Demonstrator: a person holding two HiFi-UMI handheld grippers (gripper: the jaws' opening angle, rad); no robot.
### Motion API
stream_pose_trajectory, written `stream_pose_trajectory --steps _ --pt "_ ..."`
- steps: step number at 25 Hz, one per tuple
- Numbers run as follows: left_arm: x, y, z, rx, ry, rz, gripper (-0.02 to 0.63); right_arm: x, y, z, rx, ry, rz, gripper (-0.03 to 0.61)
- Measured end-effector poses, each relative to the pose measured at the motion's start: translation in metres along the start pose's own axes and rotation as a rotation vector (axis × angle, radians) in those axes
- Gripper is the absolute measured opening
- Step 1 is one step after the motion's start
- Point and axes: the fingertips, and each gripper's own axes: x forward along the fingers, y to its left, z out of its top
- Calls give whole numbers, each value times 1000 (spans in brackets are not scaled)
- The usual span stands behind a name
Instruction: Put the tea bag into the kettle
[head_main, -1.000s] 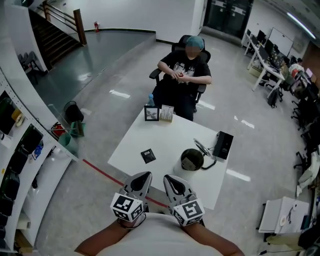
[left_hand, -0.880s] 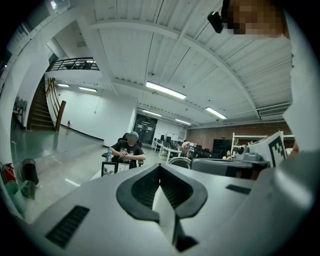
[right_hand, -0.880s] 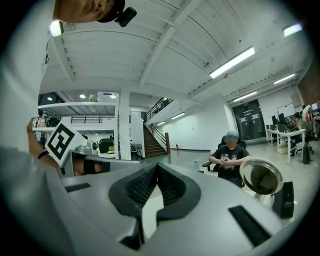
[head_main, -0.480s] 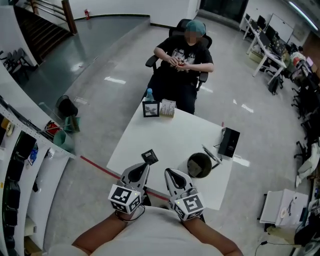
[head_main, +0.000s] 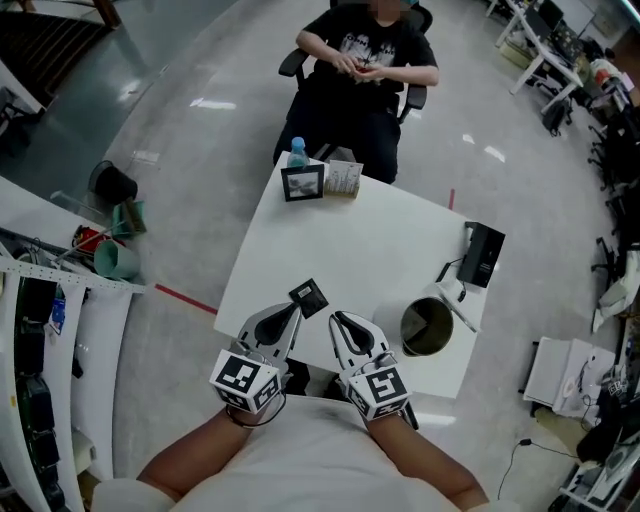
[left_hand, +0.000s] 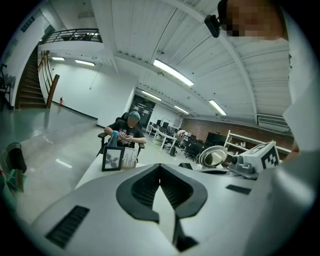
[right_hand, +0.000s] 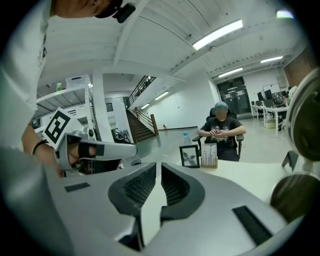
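Both closed and empty, left tongs (head_main: 293, 314) and right tongs (head_main: 340, 322) hover low centre. Tea bag (head_main: 308, 297) lies on the surface (head_main: 370, 240) just ahead, and the open kettle (head_main: 427, 326) sits lower right. By my reckoning, everything remains to do.

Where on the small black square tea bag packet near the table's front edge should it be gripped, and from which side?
Probably by its near corner, coming in low from the person's side. The flat black square tea bag packet lies on the white table, turned corner-first toward the left tool, so only its thin edge offers a pinch.
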Motion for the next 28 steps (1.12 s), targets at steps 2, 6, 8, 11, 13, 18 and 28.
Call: stream_pose_trajectory --steps 2,6,8,11,13,18,28 --pt "8 11 -9 -13 28 -15 9 13 -7 -15 29 38 -16 40" --pt "22 31 -33 -31 88 -32 9 33 -15 -44 22 113 -45 78" --pt "29 41 -47 -43 117 -39 9 43 -17 -59 4 151 -53 95" --pt "38 57 -68 -65 156 -43 8 60 -19 -83 -9 200 -54 120" --pt "44 66 -79 -70 180 -49 9 71 -21 -97 -11 228 -57 140" --pt "62 89 -108 -106 224 -48 9 96 -32 -129 -53 292 -76 200" --pt "82 111 -149 -143 277 -67 9 129 -34 -192 -94 431 -71 262"
